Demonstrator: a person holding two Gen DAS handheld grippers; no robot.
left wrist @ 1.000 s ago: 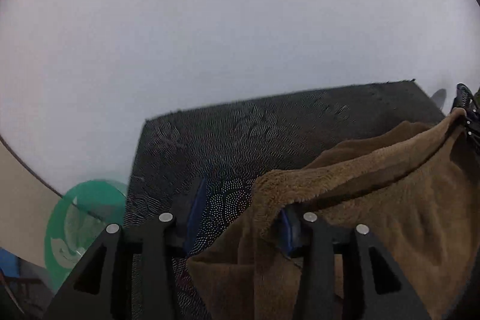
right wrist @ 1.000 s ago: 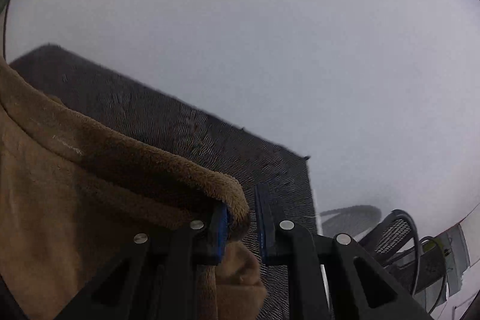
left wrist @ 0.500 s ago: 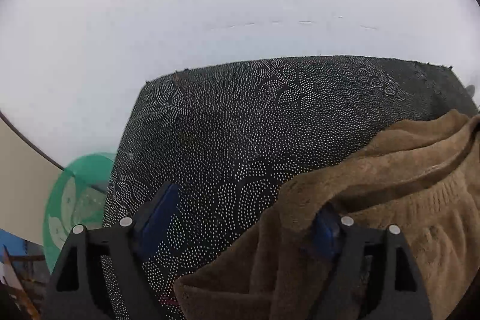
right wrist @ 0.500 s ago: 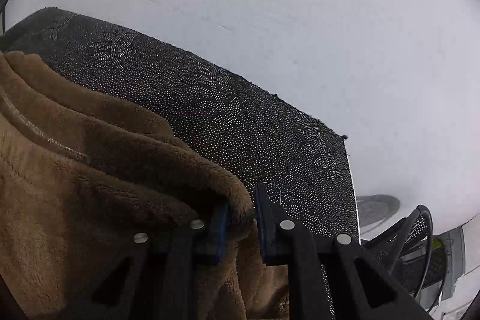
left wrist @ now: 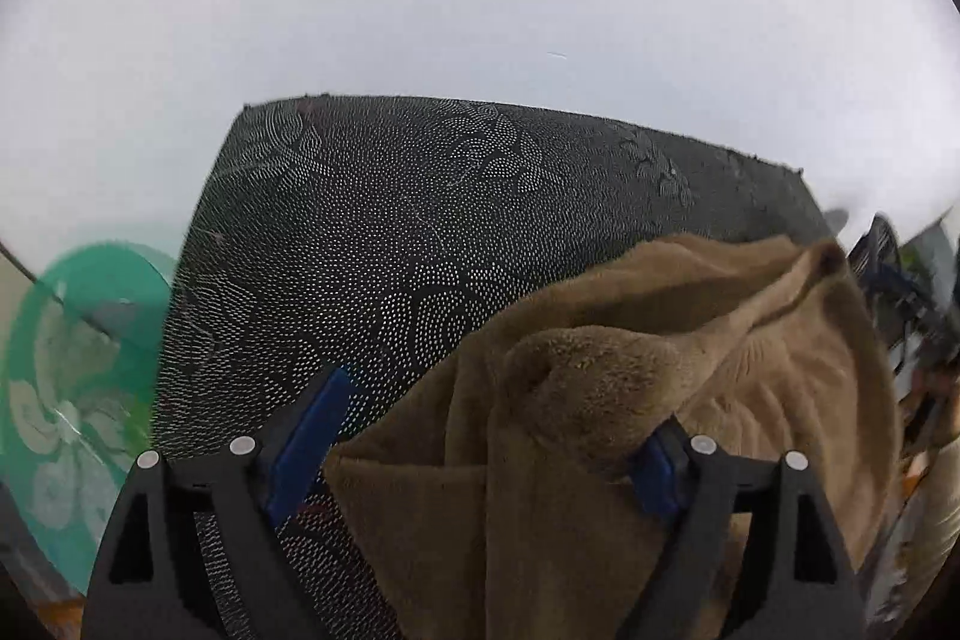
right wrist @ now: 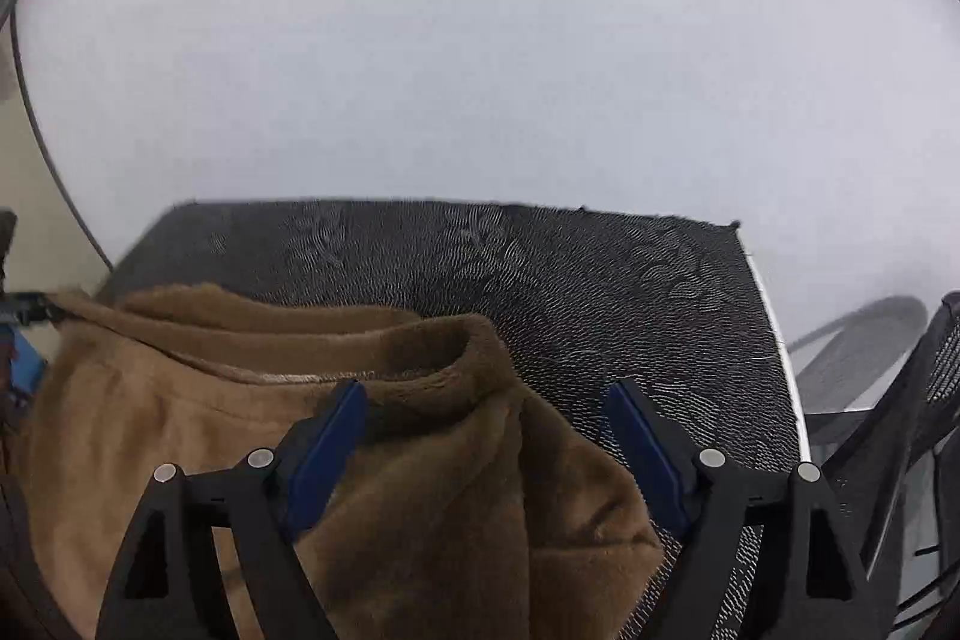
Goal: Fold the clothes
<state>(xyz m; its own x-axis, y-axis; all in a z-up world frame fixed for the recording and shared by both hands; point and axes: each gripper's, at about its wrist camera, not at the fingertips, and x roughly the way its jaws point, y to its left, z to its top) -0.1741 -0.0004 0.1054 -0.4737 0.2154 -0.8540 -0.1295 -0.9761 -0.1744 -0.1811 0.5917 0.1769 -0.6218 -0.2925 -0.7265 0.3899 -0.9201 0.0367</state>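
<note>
Left gripper (left wrist: 486,436) and right gripper (right wrist: 486,436): jaws spread wide, having just been opening, the brown fleece garment (right wrist: 420,460) lying loose between them, ungripped. The garment rests bunched on a black dotted mat (left wrist: 390,232), which lies on a white table (left wrist: 480,10). A green patterned disc (left wrist: 72,370) lies beyond the mat's left edge.
</note>
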